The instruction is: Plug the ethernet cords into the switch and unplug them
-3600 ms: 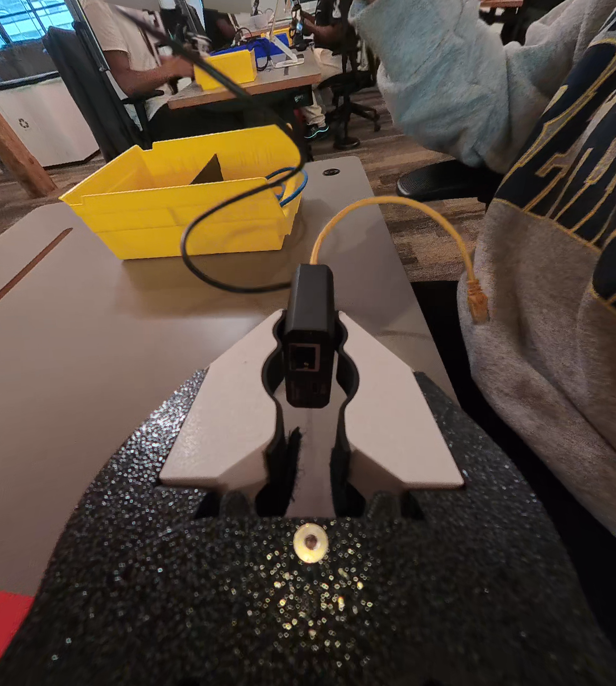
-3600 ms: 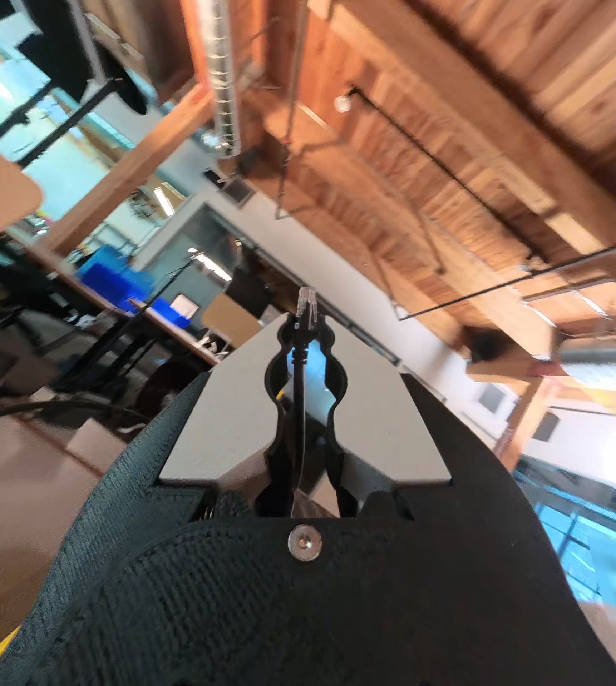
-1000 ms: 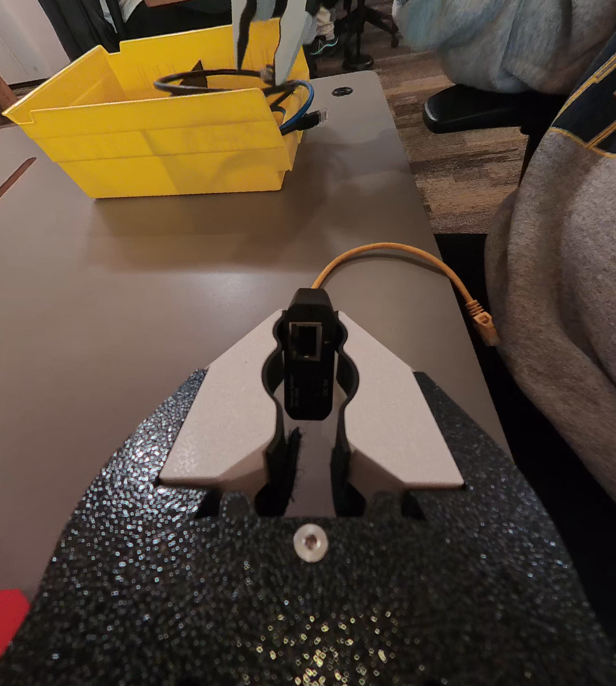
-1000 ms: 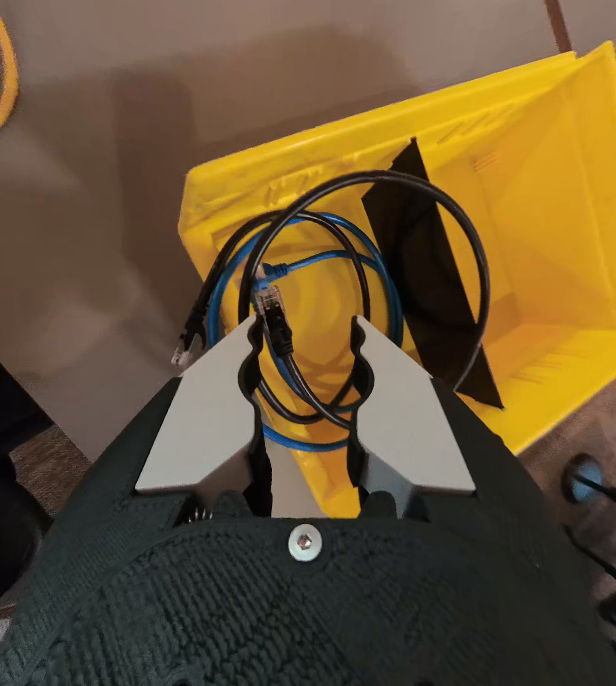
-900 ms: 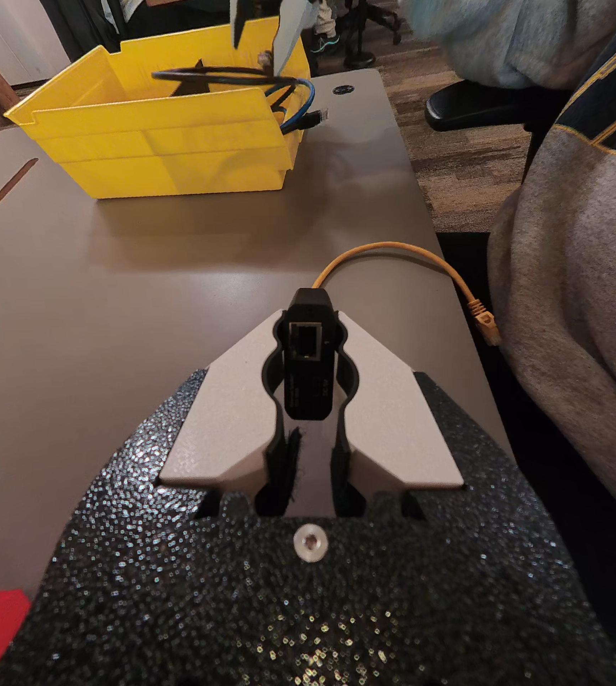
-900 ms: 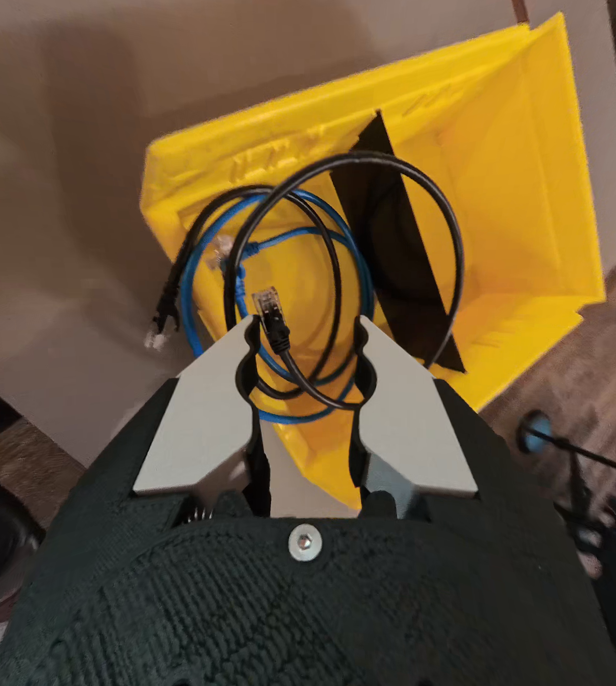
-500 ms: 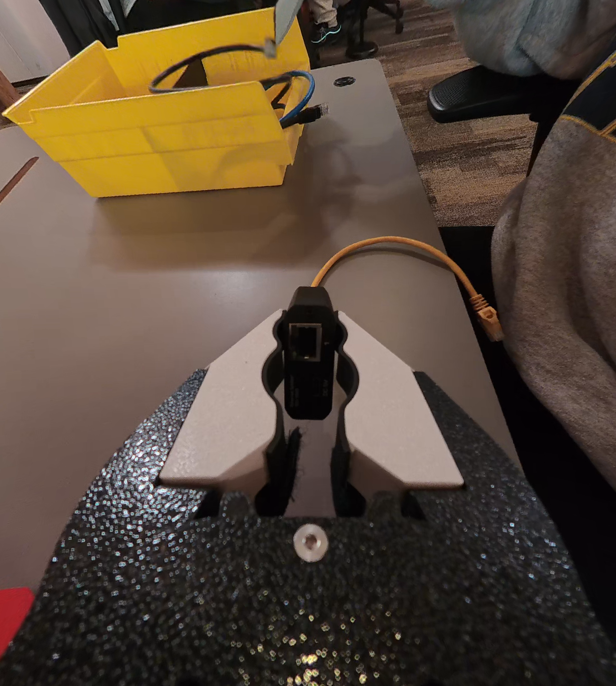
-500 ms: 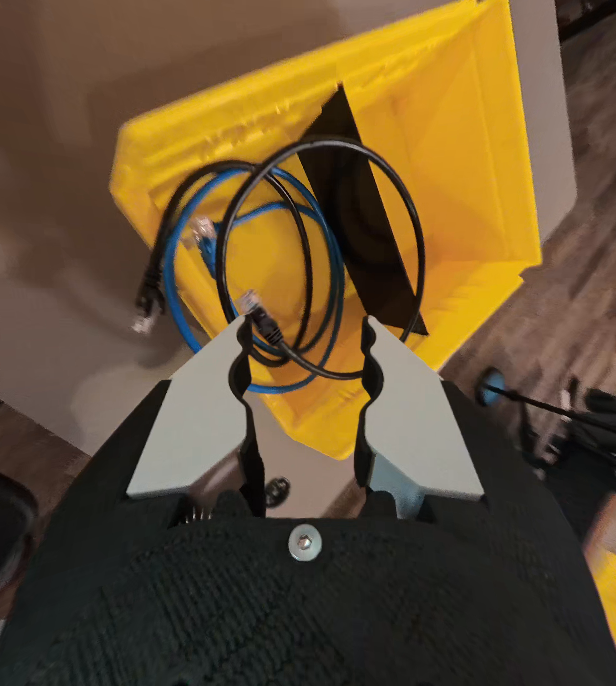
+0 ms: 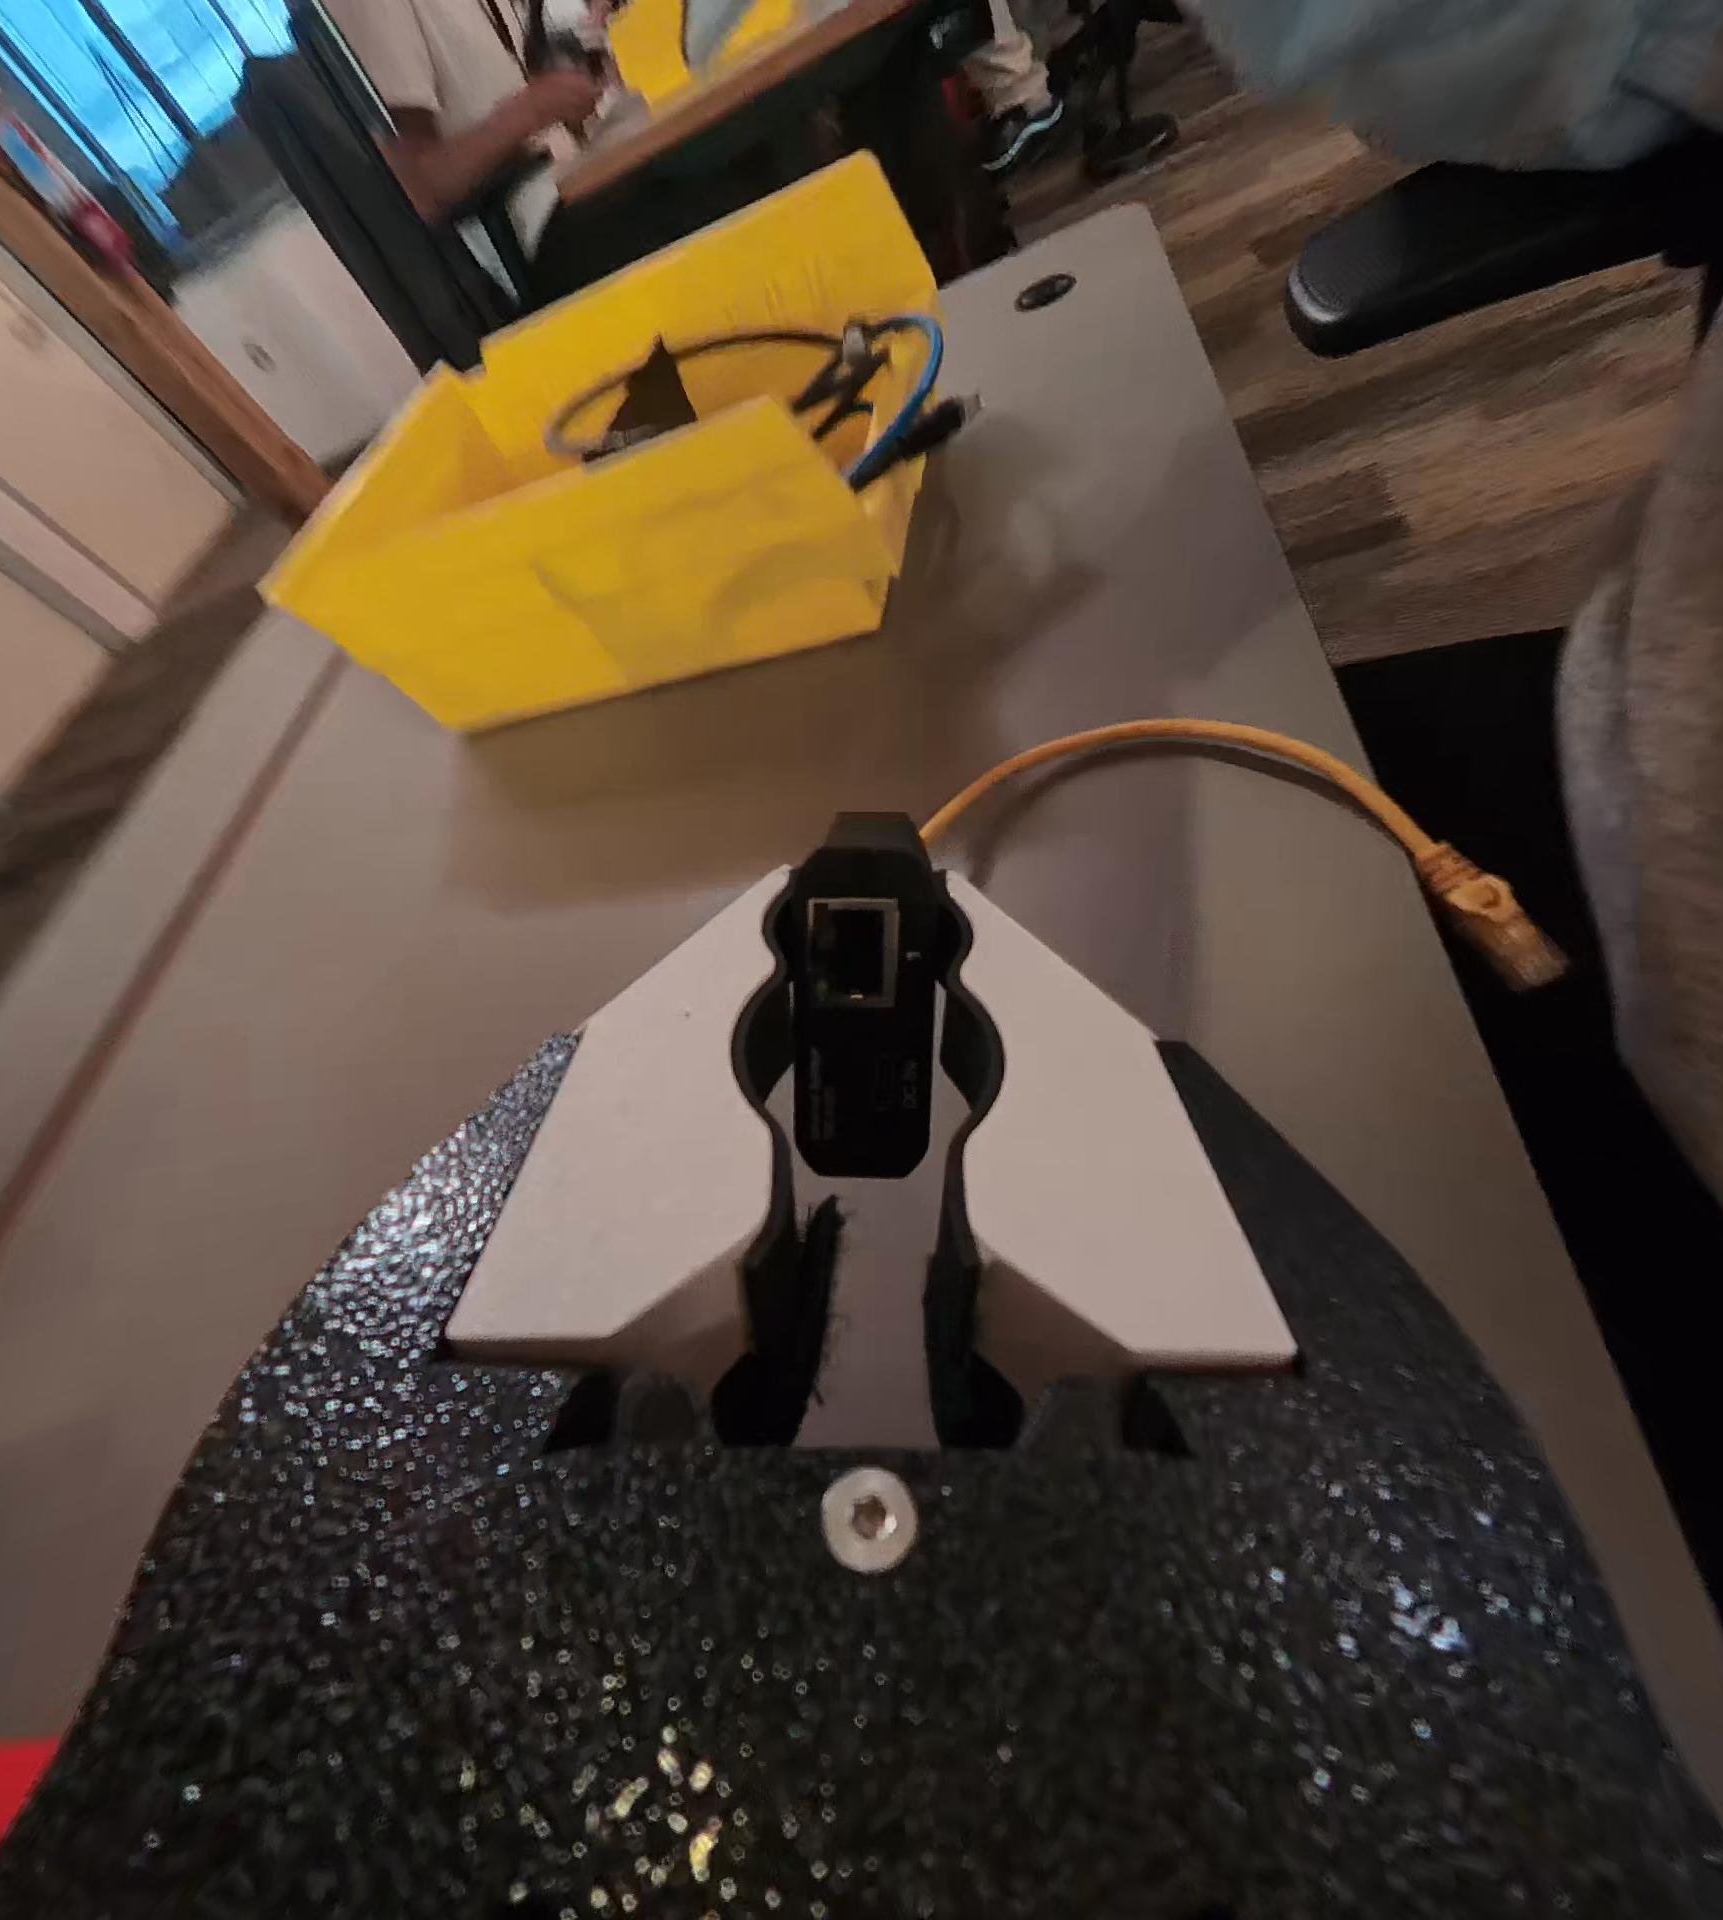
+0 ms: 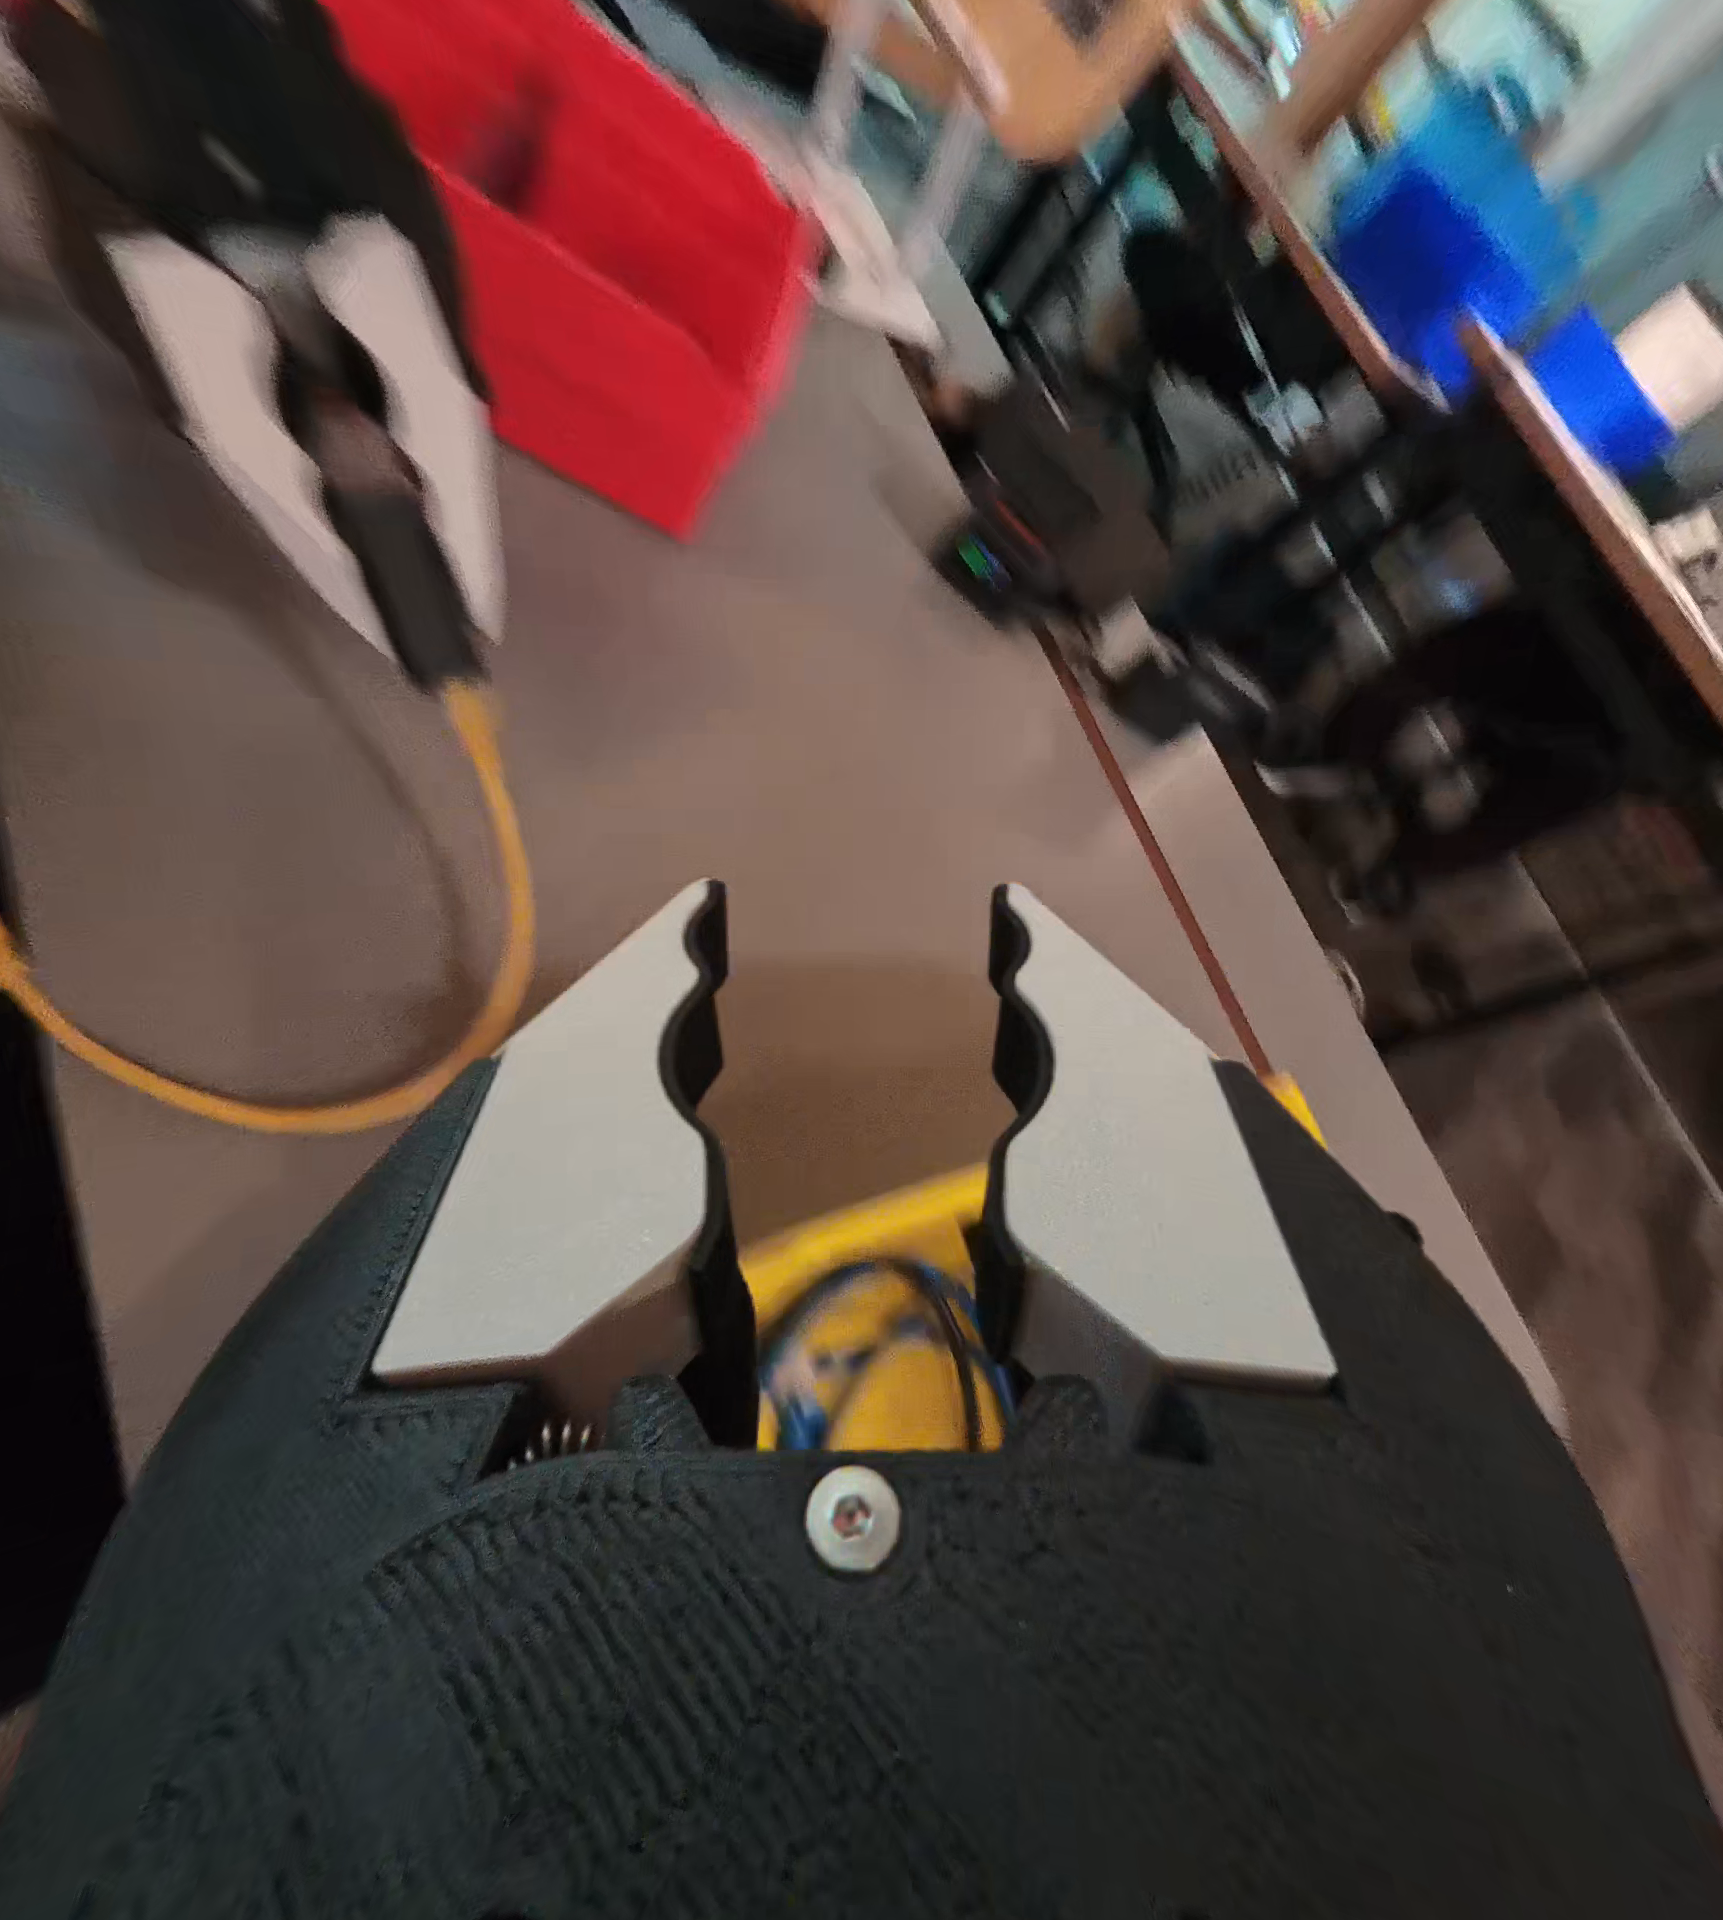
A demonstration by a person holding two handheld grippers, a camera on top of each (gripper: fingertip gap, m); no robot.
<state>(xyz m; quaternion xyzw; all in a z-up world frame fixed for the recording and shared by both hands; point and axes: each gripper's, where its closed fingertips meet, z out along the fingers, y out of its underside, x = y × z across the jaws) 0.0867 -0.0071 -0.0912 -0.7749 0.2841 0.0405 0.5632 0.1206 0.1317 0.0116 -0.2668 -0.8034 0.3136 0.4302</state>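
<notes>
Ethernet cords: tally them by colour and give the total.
Orange cord, plugged into the switch held by the left gripper: 1
Blue cord, in the yellow bin: 1
Black cord, in the same bin: 1
Total: 3

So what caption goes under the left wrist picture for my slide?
Left hand-held gripper clamps a black switch with an orange cord plugged in behind it.

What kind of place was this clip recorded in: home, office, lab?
Probably a shared workshop or lab. The grey table holds a yellow parts bin and a red bin; behind are blurred shelves of equipment, and other people sit at another table.
</notes>
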